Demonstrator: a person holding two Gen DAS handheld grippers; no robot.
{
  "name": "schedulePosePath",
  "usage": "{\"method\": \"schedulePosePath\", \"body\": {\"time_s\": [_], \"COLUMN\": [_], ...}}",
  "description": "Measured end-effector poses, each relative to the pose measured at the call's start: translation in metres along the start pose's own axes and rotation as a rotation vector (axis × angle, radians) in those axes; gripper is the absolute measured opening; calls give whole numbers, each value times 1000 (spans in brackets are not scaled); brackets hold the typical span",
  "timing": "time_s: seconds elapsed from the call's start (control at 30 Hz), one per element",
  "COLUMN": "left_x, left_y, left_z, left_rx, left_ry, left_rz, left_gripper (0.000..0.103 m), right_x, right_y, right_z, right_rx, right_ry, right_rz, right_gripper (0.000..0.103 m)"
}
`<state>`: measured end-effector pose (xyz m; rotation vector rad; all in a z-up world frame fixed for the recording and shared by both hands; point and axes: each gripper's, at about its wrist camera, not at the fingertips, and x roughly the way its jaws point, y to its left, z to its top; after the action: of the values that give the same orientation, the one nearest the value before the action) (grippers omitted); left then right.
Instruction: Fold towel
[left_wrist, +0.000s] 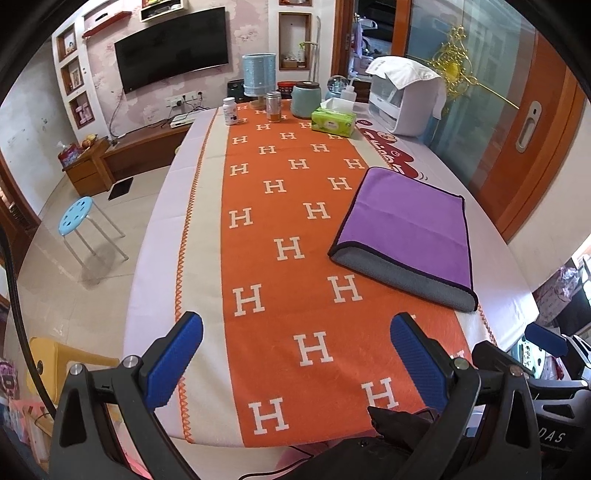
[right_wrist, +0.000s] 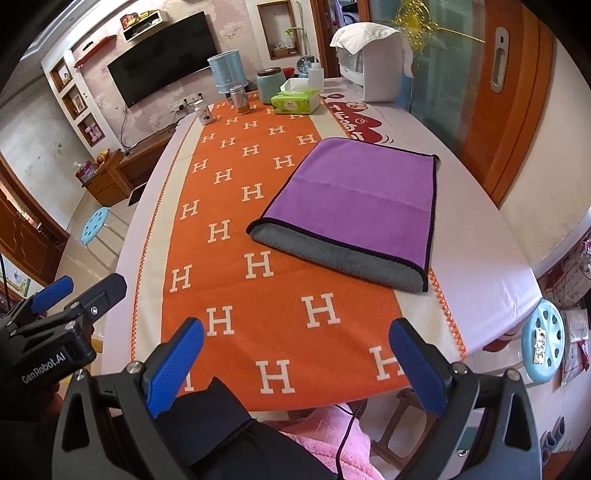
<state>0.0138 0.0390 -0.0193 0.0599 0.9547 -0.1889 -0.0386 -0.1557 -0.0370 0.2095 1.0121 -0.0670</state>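
— Towel? 
— Purple towel (right_wrist: 351, 210) folded flat on orange runner (right_wrist: 236, 258), right of centre.
— Grippers? 
— Left gripper (left_wrist: 295, 354), right gripper (right_wrist: 295, 362): spread wide, empty, above near edge.

Wall-mounted television (left_wrist: 171, 48) faces the long table (left_wrist: 192, 206).

Green tissue box (left_wrist: 333, 119), teal jar (left_wrist: 305, 99), blue lamp (left_wrist: 259, 76) and pill bottle (left_wrist: 229, 110) at the tabletop's (left_wrist: 192, 155) far edge.
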Motion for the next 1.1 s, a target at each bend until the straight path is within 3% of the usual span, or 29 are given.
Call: {"method": "schedulePosePath", "body": {"time_s": [0.57, 1.1], "left_x": [44, 132], "left_y": [-34, -76], "left_z": [30, 67], "left_rx": [118, 306], "left_ry": [69, 153], "left_rz": [-28, -17], "left_gripper": [101, 101], "right_x": [19, 60], "right_y": [-41, -110], "right_z": [8, 24], "right_rx": [115, 100], "right_ry": [5, -3], "right_rz": [-24, -101], "right_gripper": [97, 93]}}
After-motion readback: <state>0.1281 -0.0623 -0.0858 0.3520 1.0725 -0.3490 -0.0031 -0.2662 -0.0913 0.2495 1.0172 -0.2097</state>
